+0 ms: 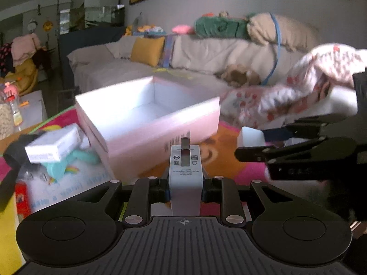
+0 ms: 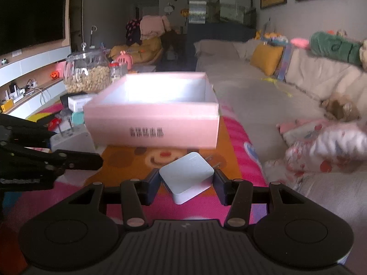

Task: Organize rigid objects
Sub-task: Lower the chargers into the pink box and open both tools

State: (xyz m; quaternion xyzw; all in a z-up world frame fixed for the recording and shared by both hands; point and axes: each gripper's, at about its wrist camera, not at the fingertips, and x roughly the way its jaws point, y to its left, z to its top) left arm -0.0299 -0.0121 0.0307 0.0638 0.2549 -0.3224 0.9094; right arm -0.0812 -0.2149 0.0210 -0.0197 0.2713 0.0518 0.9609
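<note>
- My left gripper (image 1: 185, 191) clamps a white charger (image 1: 185, 171) at lower centre.
- My right gripper (image 2: 187, 186) grips a square white adapter (image 2: 187, 177), below the pink box (image 2: 151, 123).

dim daylight, glare inside pink box (image 2: 156, 91), motion blur, fisheye bending, dark corners

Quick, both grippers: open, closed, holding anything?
Left gripper: shut on a white charger, prongs forward.
Right gripper: shut on a white square adapter.
</note>
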